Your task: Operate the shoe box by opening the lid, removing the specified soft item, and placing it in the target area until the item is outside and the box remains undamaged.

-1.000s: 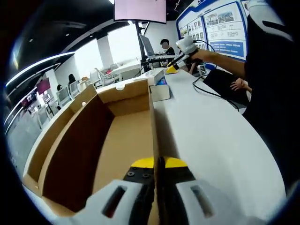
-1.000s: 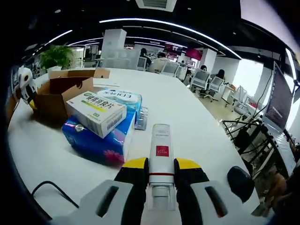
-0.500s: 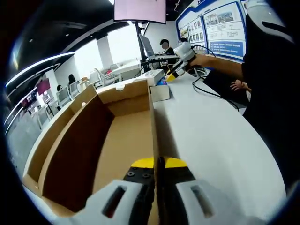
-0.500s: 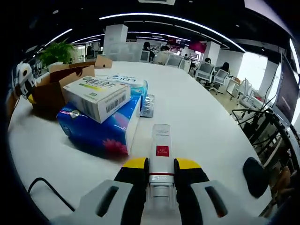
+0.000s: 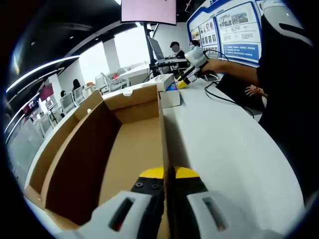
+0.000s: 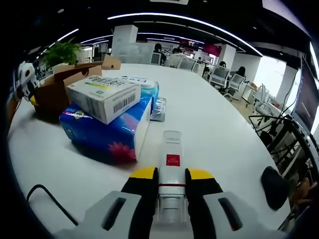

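Tube: your right gripper (image 6: pixel 172 175) is clamped on a white tube (image 6: pixel 171 152), low over the table (image 6: pixel 209 119).
Box: shoe box (image 5: pixel 119 144) open; what shows of it is bare.
Left gripper (image 5: pixel 168 174): jaws together on the box's wall.
Remaining: set the tube down beside the blue tissue pack (image 6: pixel 107 132).

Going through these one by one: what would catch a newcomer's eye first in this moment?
Probably the white tube with a red label, clamped between the right gripper jaws above the white table, with a blue tissue pack and a white carton stacked to its left. In the left gripper view, the open cardboard shoe box looks empty, and the left gripper is shut on its near wall.
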